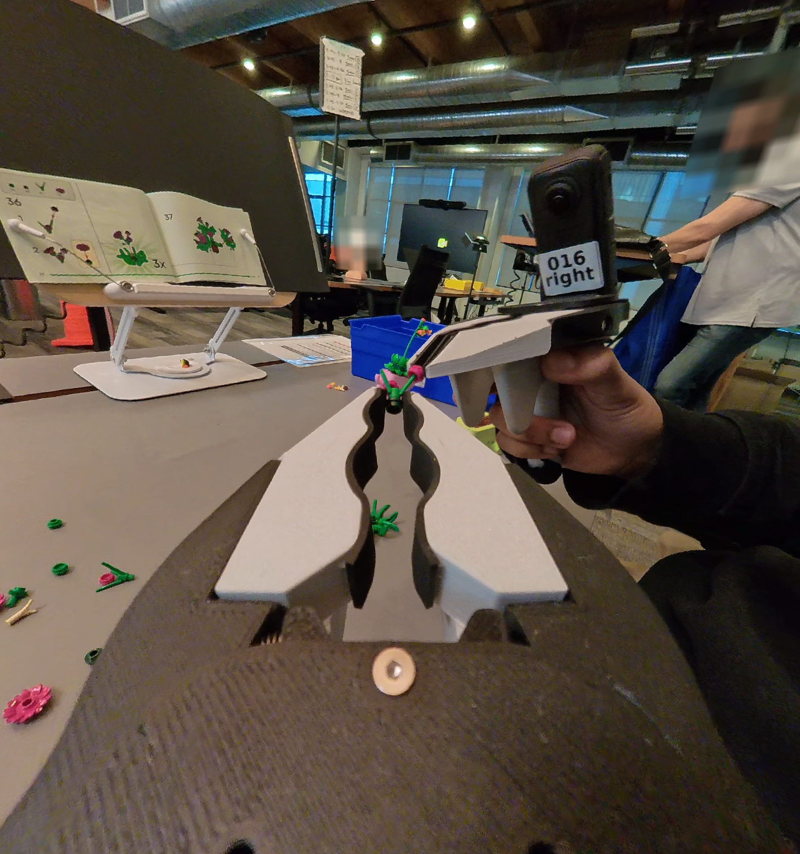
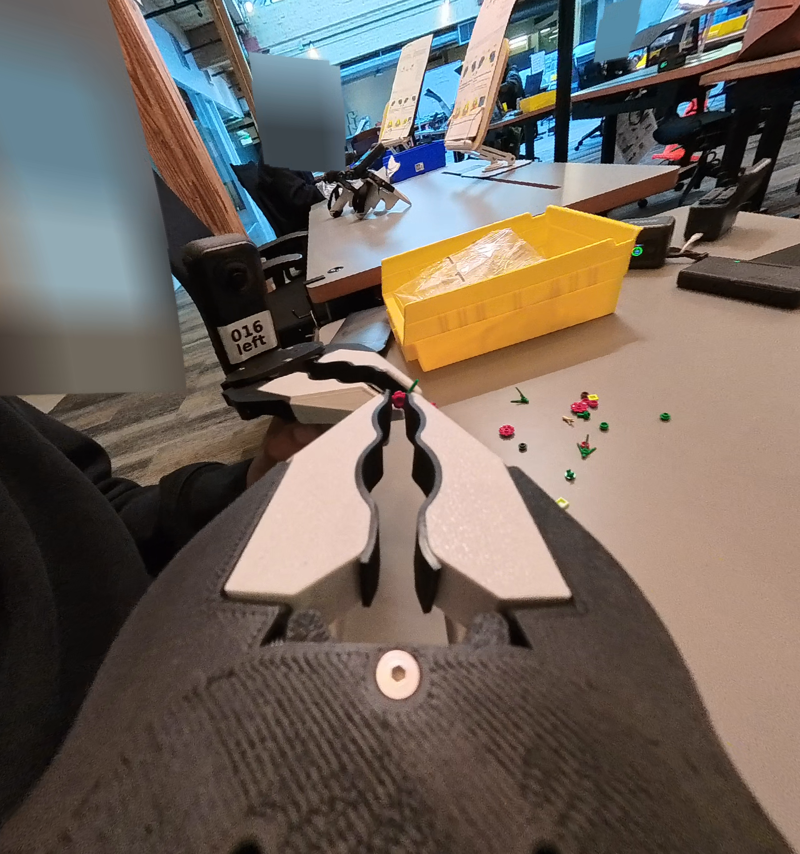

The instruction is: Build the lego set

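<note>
Putting a pink flower on the green plant

The left gripper (image 1: 392, 401) jaws are pinching the green plant (image 1: 396, 376) above the desk (image 1: 111, 462); the right gripper (image 2: 399, 406) jaws are squeezing a pink flower (image 2: 398, 399) beside it. Push gently, straight onto the stem.

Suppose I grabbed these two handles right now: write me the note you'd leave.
Left gripper: shut on the green-and-pink flower cluster, held above the table.
Right gripper: shut on a small pink piece, tip meeting that cluster.
Done: cluster partly built.
Left: seat the pink piece; then use the loose parts: pink flower, green studs, leafy green piece, stem with bud. Instruction booklet stands open on its stand. Blue bin behind.
</note>
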`<state>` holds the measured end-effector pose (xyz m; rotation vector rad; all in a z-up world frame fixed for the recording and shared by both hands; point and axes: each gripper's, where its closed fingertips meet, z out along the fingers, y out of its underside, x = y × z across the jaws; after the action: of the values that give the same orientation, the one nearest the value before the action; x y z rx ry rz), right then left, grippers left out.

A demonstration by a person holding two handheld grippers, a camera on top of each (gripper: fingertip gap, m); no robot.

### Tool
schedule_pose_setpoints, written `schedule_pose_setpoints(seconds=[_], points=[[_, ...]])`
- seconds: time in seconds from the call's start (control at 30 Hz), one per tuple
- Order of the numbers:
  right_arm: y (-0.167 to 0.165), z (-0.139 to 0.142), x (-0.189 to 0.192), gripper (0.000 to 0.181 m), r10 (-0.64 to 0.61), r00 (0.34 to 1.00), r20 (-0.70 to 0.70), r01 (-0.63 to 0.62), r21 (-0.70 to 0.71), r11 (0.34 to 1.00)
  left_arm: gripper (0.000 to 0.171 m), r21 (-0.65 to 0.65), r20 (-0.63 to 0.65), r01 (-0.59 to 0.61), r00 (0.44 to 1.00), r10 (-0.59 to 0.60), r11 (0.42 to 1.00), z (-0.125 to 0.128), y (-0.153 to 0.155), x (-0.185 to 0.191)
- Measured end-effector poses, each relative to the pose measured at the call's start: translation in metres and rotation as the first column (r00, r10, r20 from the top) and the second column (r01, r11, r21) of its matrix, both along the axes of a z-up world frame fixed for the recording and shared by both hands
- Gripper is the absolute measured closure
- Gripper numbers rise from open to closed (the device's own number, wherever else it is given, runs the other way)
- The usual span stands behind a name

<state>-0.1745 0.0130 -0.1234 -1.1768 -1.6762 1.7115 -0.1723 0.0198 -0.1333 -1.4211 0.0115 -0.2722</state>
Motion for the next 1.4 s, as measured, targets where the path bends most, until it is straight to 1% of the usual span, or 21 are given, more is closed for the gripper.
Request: schedule_pose_setpoints(seconds=[0.1,0.23,0.37,0.47,0.57,0.7,0.77,0.9,1.1,1.4], points=[[0.002,-0.001,-0.001,0.178,-0.025,1.000,-0.005,0.025,0.036,0.999,0.167,-0.014,0.002,-0.019,1.000,0.019,1.000,-0.001,0.002,-0.001],[0.003,-0.003,-0.001,0.178,-0.046,0.999,-0.002,0.046,0.096,0.994,0.167,-0.031,-0.025,-0.047,0.999,0.046,0.998,-0.002,0.003,0.000],[0.003,-0.003,0.000,0.178,-0.040,0.999,0.013,0.039,0.109,0.993,0.167,-0.042,-0.032,-0.037,0.999,0.036,0.998,-0.004,0.003,0.002],[0.004,-0.006,0.002,0.178,-0.032,0.999,0.042,0.027,0.110,0.994,0.167,-0.046,-0.047,-0.057,0.997,0.055,0.997,-0.004,0.004,0.001],[0.005,-0.009,0.005,0.178,-0.020,0.996,0.082,0.009,0.138,0.990,0.167,-0.059,-0.064,-0.045,0.997,0.041,0.997,-0.006,0.005,0.005],[0.006,-0.009,0.008,0.178,-0.018,0.995,0.100,0.000,0.173,0.985,0.167,-0.057,-0.079,-0.047,0.996,0.043,0.997,-0.005,0.006,0.007],[0.006,-0.011,0.009,0.178,-0.006,0.993,0.115,-0.014,0.175,0.984,0.167,-0.062,-0.090,-0.044,0.995,0.038,0.997,-0.007,0.006,0.008],[0.007,-0.015,0.014,0.178,0.052,0.982,0.180,-0.084,0.176,0.981,0.167,-0.081,-0.129,-0.026,0.992,0.016,0.996,-0.010,0.007,0.013],[0.007,-0.018,0.018,0.178,0.081,0.971,0.227,-0.133,0.223,0.966,0.168,-0.090,-0.145,-0.015,0.989,0.001,0.996,-0.012,0.008,0.016],[0.006,-0.017,0.020,0.178,0.123,0.961,0.247,-0.169,0.174,0.970,0.168,-0.089,-0.144,-0.001,0.989,-0.012,0.996,-0.012,0.008,0.018]])
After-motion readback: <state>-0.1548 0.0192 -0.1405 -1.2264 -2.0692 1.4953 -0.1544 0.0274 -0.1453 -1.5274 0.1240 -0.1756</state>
